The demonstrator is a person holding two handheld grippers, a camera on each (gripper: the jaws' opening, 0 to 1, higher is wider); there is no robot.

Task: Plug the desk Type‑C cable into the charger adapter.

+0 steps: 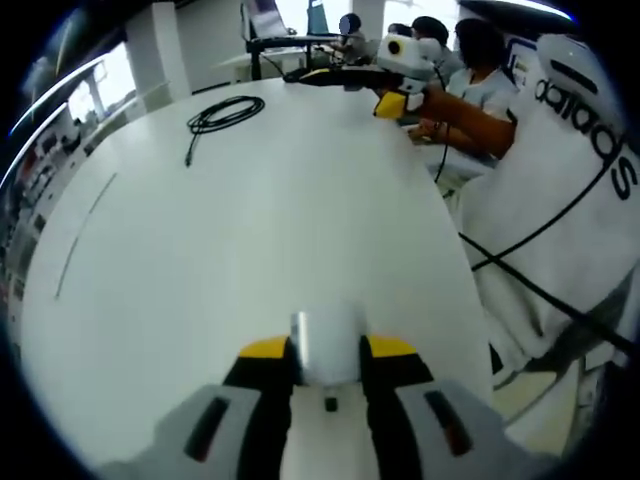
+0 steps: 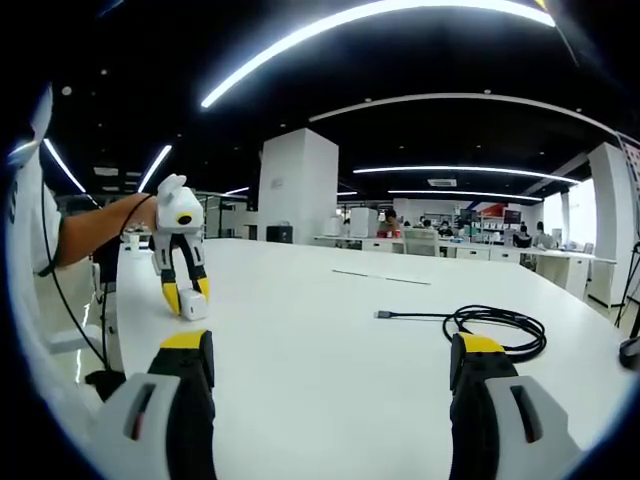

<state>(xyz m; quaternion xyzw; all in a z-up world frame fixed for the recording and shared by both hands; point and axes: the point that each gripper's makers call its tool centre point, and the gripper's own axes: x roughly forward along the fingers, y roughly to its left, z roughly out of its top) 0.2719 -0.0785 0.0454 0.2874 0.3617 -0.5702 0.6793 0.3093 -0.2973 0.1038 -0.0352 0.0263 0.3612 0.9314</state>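
The left gripper [image 1: 328, 362] pinches the white charger adapter [image 1: 326, 345] between its 2 jaws, low over the white table [image 1: 250, 250]. The right gripper [image 2: 335, 365] hangs wide open and empty. The coiled black Type-C cable [image 2: 495, 328] lies just beyond its right jaw, well apart from the adapter.

Wide white worktop [image 1: 250, 230] — smooth, glossy, reflecting the ceiling lights. A black cable [image 1: 222, 115] lies on it in a loose coil, one straight end trailing out to a small plug [image 2: 384, 315] resting flat on the surface. Faint thin dark line [image 1: 85, 235] marks the top near one edge — seam or scratch, unclear.
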